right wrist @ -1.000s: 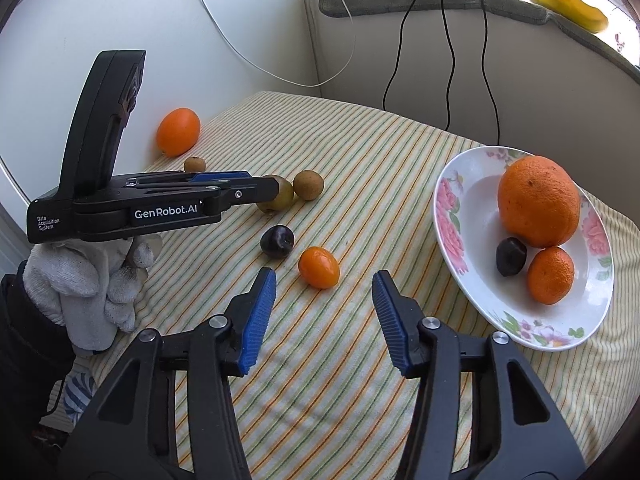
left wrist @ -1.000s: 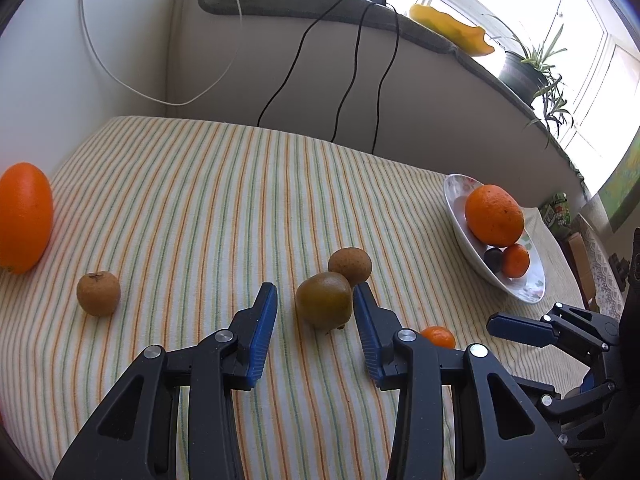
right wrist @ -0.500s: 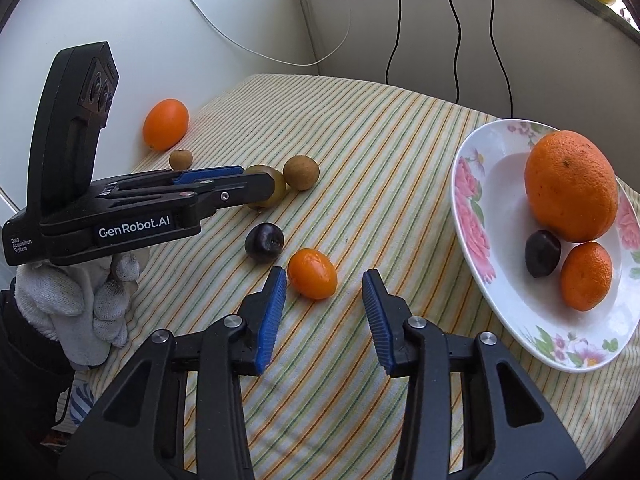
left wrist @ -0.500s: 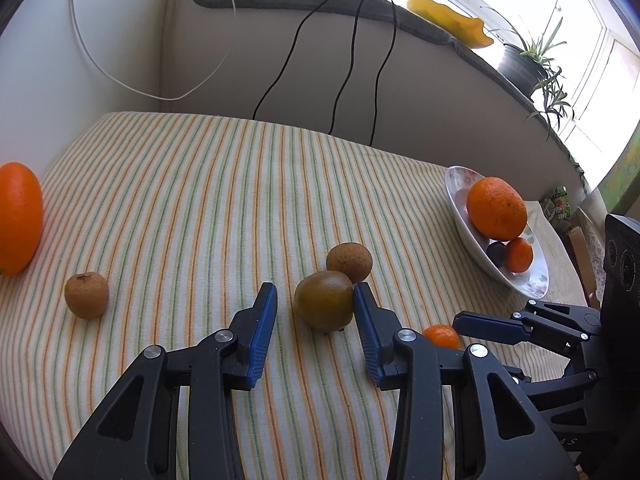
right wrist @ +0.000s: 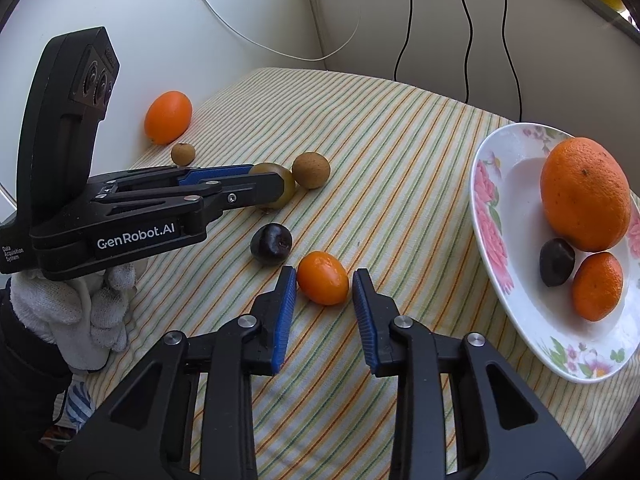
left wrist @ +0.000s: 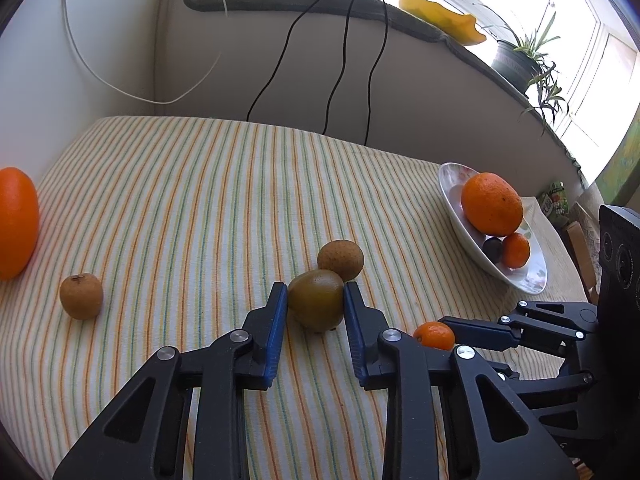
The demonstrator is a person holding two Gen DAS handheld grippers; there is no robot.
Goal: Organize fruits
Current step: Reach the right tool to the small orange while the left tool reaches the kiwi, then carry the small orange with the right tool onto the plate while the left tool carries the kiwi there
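My left gripper (left wrist: 316, 298) is closed around an olive-green fruit (left wrist: 316, 299) resting on the striped cloth; both pads touch its sides. A brown fruit (left wrist: 340, 254) sits just behind it. My right gripper (right wrist: 324, 280) is open, with a small orange fruit (right wrist: 322, 283) between its pads, a narrow gap on each side. A dark plum (right wrist: 271, 244) lies left of it. The floral plate (right wrist: 516, 308) on the right holds a big orange (right wrist: 584, 194), a small orange and a dark plum.
A large orange (left wrist: 16, 222) and a small brown fruit (left wrist: 81, 295) lie at the far left of the cloth. Black cables hang down the back wall (left wrist: 280, 80). A ledge with a plant and a yellow dish runs above.
My left gripper's jaws have closed onto the olive-green fruit. My right gripper has moved forward around the small orange fruit, and its jaws have narrowed.
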